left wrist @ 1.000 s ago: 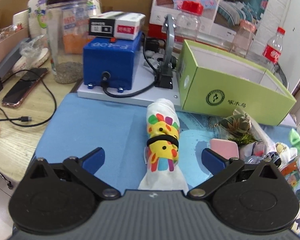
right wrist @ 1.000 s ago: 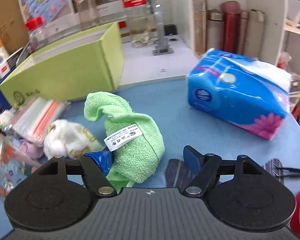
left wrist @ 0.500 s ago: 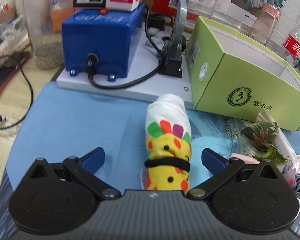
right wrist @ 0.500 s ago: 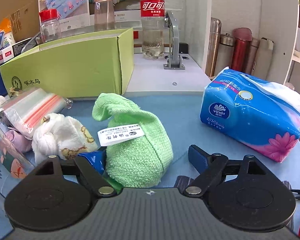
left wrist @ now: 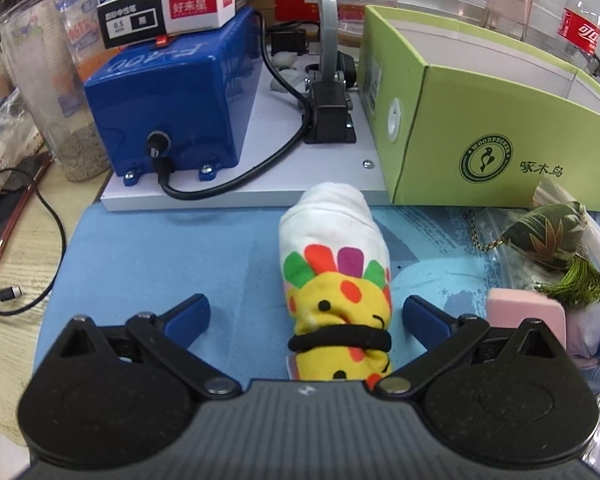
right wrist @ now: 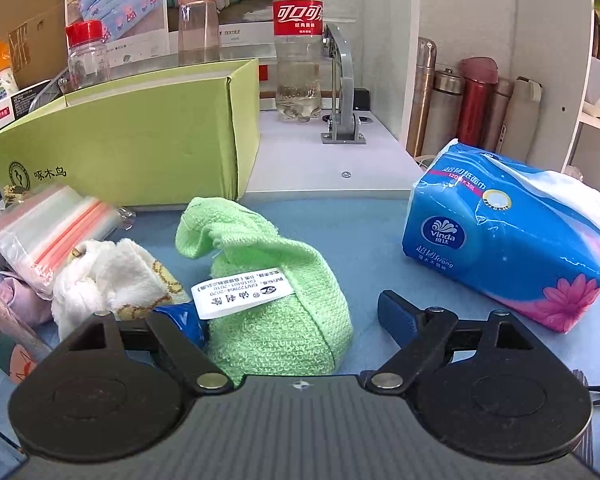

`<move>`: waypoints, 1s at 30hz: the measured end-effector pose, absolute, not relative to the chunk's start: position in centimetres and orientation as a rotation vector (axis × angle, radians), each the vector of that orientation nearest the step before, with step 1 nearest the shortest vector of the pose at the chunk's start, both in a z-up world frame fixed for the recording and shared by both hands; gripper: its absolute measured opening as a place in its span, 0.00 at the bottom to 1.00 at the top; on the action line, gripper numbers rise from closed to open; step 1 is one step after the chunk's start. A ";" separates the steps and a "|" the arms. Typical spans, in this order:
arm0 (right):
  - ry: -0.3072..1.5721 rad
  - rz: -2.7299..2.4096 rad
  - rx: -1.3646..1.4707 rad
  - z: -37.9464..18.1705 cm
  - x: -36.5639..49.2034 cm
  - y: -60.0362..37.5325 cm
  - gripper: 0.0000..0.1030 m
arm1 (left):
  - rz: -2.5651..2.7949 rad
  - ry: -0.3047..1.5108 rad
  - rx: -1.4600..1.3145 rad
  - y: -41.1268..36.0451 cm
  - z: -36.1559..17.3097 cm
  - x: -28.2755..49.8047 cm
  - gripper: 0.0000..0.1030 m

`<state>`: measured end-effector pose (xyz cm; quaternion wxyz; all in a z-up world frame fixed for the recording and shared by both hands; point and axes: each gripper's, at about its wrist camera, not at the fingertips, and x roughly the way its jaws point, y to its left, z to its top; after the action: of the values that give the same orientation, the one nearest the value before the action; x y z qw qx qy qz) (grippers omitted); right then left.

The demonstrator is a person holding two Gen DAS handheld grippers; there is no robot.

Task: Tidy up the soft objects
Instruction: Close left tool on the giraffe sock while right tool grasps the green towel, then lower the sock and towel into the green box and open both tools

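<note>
A rolled white cloth with a colourful yellow print and a black hair band [left wrist: 336, 280] lies on the blue mat [left wrist: 160, 260]. My left gripper [left wrist: 306, 312] is open, its fingers on either side of the roll's near end. A knotted green towel with a white label [right wrist: 276, 292] lies on the mat. My right gripper [right wrist: 288, 314] is open around it, the left fingertip [right wrist: 180, 320] against the towel. An open green cardboard box [left wrist: 480, 128] stands behind, also in the right wrist view [right wrist: 140, 144].
A blue machine [left wrist: 172, 112] on a white base with a cable stands behind the roll. A green sachet with tassel [left wrist: 552, 236] and pink block [left wrist: 524, 312] lie to the right. A white fluffy cloth [right wrist: 108, 280], zip bags [right wrist: 44, 232] and a tissue pack [right wrist: 508, 248] flank the towel.
My left gripper has moved forward, so the printed roll now lies between its fingers. My right gripper has moved closer to the green towel and levelled out.
</note>
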<state>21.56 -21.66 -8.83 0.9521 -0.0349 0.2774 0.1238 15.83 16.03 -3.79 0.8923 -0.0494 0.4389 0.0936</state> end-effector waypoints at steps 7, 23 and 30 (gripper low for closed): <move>0.548 0.326 -0.027 -8.5 20.4 -22.5 0.21 | 0.114 0.845 -0.249 18.0 -2.1 13.3 0.26; 0.349 0.531 -0.020 1.8 19.5 -20.5 0.22 | -0.014 0.641 -0.259 16.9 9.7 15.2 0.26; 0.325 0.558 -0.111 7.1 27.8 -15.1 0.22 | -0.086 0.599 -0.222 14.1 12.9 24.3 0.26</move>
<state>27.79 -15.15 7.08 0.9468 -0.0546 0.1598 0.2739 24.27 14.08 12.93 0.9486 -0.1092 0.2941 -0.0424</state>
